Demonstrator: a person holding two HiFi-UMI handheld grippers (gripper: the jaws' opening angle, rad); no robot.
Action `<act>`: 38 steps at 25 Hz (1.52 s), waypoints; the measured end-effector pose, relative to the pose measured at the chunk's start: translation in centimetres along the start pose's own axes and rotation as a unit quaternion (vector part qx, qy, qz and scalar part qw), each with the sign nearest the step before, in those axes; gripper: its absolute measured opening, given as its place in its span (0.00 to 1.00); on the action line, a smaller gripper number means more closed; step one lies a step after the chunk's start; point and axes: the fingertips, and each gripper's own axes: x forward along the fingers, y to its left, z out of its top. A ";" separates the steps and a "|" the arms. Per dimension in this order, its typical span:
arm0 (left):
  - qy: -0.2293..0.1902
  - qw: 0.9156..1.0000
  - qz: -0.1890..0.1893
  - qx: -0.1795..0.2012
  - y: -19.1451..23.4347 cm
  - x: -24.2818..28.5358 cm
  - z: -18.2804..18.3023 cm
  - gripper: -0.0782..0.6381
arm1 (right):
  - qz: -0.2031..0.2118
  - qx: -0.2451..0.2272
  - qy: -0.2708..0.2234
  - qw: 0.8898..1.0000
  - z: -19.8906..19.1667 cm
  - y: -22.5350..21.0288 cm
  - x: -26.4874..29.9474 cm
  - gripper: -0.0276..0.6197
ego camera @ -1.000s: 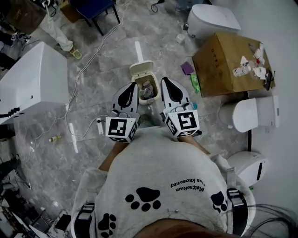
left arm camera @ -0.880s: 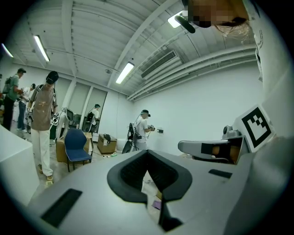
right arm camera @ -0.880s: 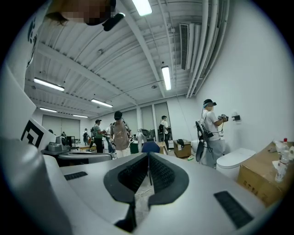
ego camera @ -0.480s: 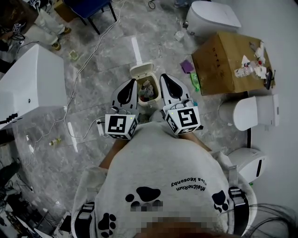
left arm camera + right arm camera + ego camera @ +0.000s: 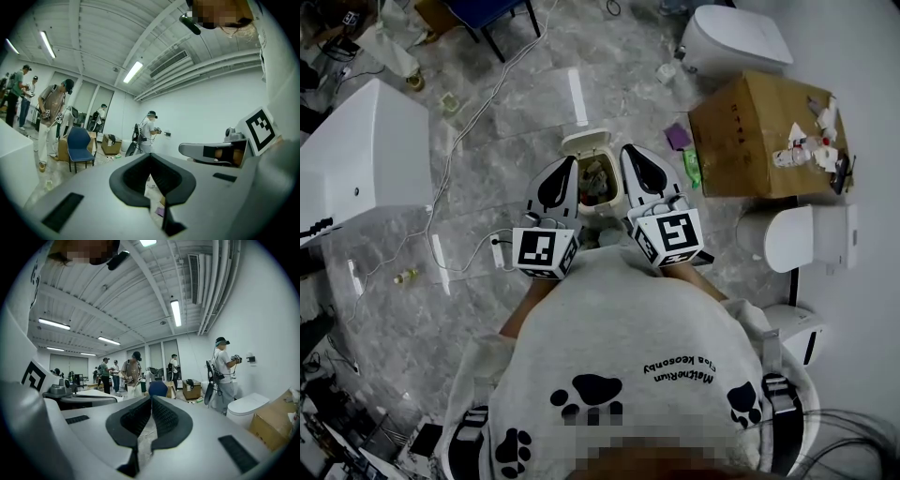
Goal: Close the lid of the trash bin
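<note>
Left claw [image 5: 562, 169]: jaws pressed together, pads meeting at the tips and nothing between them. It is held out in front of the person's chest, just left of the bin in the head view.
Left claw, own view [image 5: 150, 157]: it looks out across the room – people standing, a blue chair [image 5: 79, 141] and white walls.
Right claw [image 5: 634, 159]: also closed tight and empty, just right of the bin and level with the left one.
Right claw, own view [image 5: 151, 399]: ribbed pads are shut against each other; beyond them are a group of people, a toilet [image 5: 247, 409] and a cardboard box [image 5: 276, 423].
Marker cubes: one sits at the rear of each claw, close to the person's shirt.
Trash bin [image 5: 602, 206]: small and pale, standing on the floor [image 5: 497, 122] directly ahead of the person – seen in the gap between the two claws.
Lid [image 5: 586, 142]: raised, standing up at the bin's far edge, so the bin is open with mixed rubbish showing inside.
Contact: whether either claw touches the bin cannot be told from the head view.
Surroundings: to the right stands the cardboard box [image 5: 759, 127] with small items on top. A purple scrap [image 5: 678, 137] and a green packet [image 5: 692, 169] lie between it and the bin. Toilets stand along the right side, and a white cable [image 5: 455, 183] trails over the floor at left.
</note>
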 end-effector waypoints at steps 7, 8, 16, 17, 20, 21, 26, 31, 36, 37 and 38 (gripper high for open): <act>0.008 1.000 0.003 -0.003 -0.3 0.6 -0.2 0.14 | 0.016 0.001 0.011 1.000 -0.6 -0.2 0.6 0.09; 0.009 1.000 0.004 -0.002 -0.4 0.7 -0.3 0.14 | 0.017 0.002 0.012 1.000 -0.7 -0.3 0.6 0.09; 0.016 1.000 0.013 0.004 -0.5 1.3 -1.5 0.14 | 0.025 0.007 0.030 0.999 -2.3 -1.8 0.8 0.09; 0.017 1.000 0.013 0.005 -0.4 1.4 -1.5 0.14 | 0.025 0.008 0.033 0.999 -2.6 -1.9 0.9 0.09; 0.021 1.000 0.015 0.005 0.2 1.8 -2.0 0.14 | 0.028 0.011 0.046 0.998 -3.6 -2.2 1.4 0.09; 0.025 1.000 0.016 0.005 0.3 1.9 -2.3 0.14 | 0.030 0.013 0.051 0.998 -4.0 -2.3 1.6 0.09; 0.033 0.999 0.016 0.010 0.8 3.8 -3.8 0.14 | 0.037 0.011 0.061 0.997 -5.4 -3.8 2.8 0.09; 0.047 0.999 0.017 0.011 1.8 5.1 -6.4 0.14 | 0.042 0.008 0.067 0.997 -7.3 -5.1 4.6 0.09; 0.061 0.998 0.018 0.007 3.4 6.3 -8.9 0.14 | 0.049 0.002 0.079 0.996 -9.4 -6.0 6.4 0.09; 0.064 0.998 0.019 0.007 3.8 6.4 -9.4 0.14 | 0.052 0.001 0.082 0.995 -10.0 -6.1 6.8 0.09; 0.065 0.998 0.020 0.008 4.2 6.7 -9.9 0.14 | 0.054 -0.001 0.085 0.995 -10.5 -6.2 7.2 0.09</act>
